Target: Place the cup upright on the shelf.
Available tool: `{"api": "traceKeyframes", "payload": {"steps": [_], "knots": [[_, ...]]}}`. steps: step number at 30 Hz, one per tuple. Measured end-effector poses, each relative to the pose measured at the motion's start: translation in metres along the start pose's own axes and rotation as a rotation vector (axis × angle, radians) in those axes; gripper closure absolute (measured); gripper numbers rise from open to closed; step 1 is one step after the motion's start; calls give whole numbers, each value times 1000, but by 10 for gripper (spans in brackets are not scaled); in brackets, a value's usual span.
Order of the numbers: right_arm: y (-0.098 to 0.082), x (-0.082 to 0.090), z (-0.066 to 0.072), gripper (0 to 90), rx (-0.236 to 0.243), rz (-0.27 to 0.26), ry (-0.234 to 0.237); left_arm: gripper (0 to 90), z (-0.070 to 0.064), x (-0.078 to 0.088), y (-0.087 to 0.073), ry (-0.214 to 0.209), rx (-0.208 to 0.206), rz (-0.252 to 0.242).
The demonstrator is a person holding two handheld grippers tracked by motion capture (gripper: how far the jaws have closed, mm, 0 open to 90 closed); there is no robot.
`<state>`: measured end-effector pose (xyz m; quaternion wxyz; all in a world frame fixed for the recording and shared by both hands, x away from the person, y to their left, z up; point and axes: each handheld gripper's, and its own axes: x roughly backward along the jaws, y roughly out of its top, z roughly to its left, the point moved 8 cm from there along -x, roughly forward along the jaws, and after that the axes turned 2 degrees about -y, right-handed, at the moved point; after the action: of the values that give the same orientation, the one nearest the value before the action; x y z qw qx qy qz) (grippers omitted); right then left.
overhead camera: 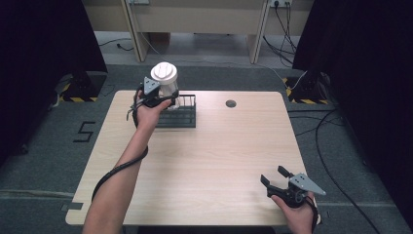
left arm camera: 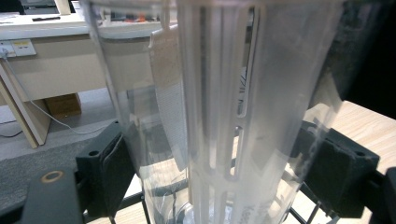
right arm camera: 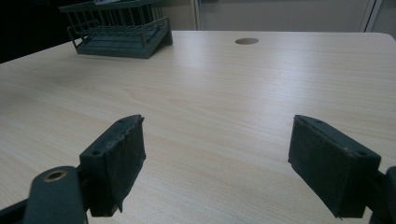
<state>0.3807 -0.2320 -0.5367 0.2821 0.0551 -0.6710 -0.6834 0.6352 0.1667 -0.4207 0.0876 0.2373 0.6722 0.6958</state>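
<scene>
Left gripper (overhead camera: 155,97) pinches a clear plastic cup (overhead camera: 168,90) w/ white lid on top, held upright at approx 11 o'clock on the table (overhead camera: 219,156), over the dark wire rack (overhead camera: 180,116). Close up, cup (left arm camera: 224,116) is see-through w/ a white slotted insert inside. Right gripper (overhead camera: 275,179), at 5 o'clock, is spread wide, holding nothing.

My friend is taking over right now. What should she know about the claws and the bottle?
Left claw: shut on the clear bottle with a white lid, held at the dark wire rack near the table's far left edge.
Right claw: open, holding nothing, near the table's near right corner.
Done: bottle gripped.
Left: whether it is going into or coming out of the rack cannot be told; finish that move gently.
</scene>
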Motion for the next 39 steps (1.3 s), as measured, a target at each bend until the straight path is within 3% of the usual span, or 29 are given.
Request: {"api": "traceKeyframes", "payload": {"steps": [17,24,39], "knots": [[0,0,0,197,-1,1,3,175,11,-11,-9,28,20,24],[0,-1,-1,203,3,6,1,175,8,-18,-14,31,24,40],[0,0,-1,204,-11,5,5,173,8,-24,-38,66,27,107]]}}
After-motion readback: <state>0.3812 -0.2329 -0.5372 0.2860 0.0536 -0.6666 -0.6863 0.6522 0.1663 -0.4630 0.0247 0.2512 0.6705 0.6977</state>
